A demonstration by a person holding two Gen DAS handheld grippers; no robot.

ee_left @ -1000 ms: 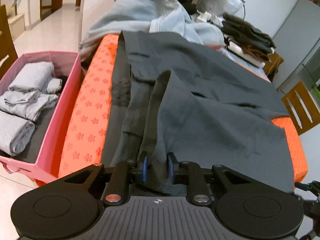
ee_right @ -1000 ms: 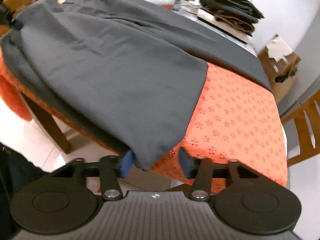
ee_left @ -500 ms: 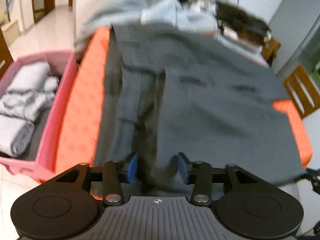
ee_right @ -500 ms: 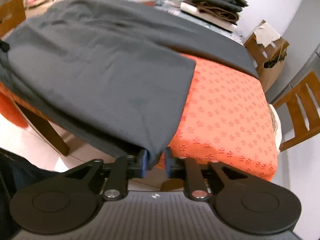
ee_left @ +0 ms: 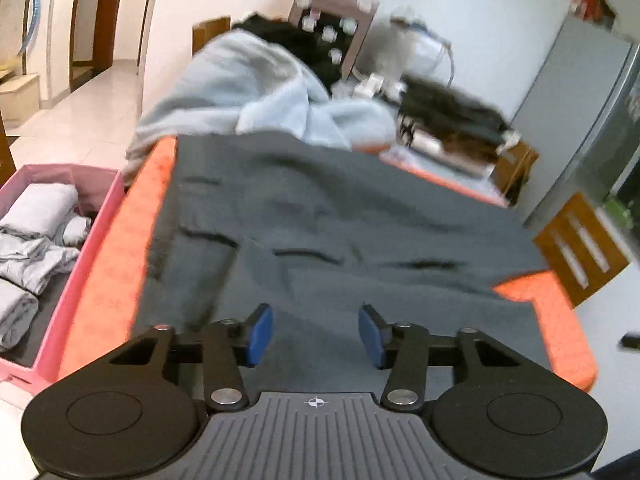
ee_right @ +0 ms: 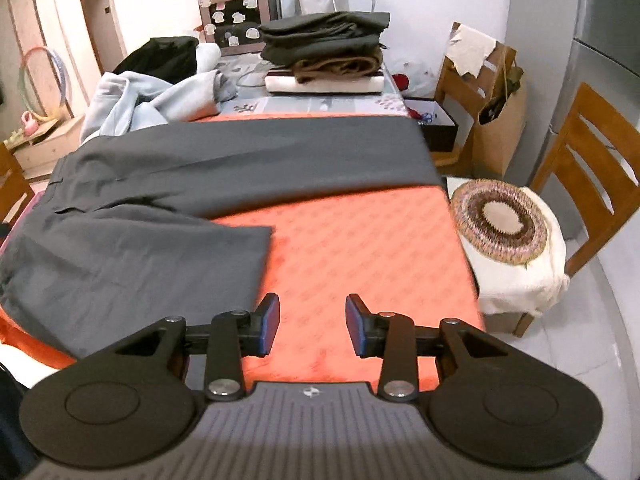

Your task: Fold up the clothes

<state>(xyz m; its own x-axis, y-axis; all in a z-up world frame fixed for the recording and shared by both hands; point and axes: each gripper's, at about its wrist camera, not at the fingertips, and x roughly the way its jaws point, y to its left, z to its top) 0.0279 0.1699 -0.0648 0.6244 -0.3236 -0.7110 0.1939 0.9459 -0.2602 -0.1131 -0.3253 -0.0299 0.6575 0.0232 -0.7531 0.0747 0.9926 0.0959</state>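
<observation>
left wrist view: the left gripper [ee_left: 316, 336] hangs above the dark grey trousers [ee_left: 340, 240], its jaws apart and closing, gripping nothing; cloth lies below them, not pinched. the trousers lie spread across the orange mat [ee_left: 124, 248] on the worktop, waistband toward the pink bin [ee_left: 86, 280] of folded grey items, which suits flat folding. right wrist view: the right gripper [ee_right: 313, 324] hovers over bare mat, jaws released and opening, nothing between them. one trouser leg [ee_right: 132, 256] is already doubled back short of the other, so a first fold appears done; the next fold probably needs a fresh pinch at the edges.
</observation>
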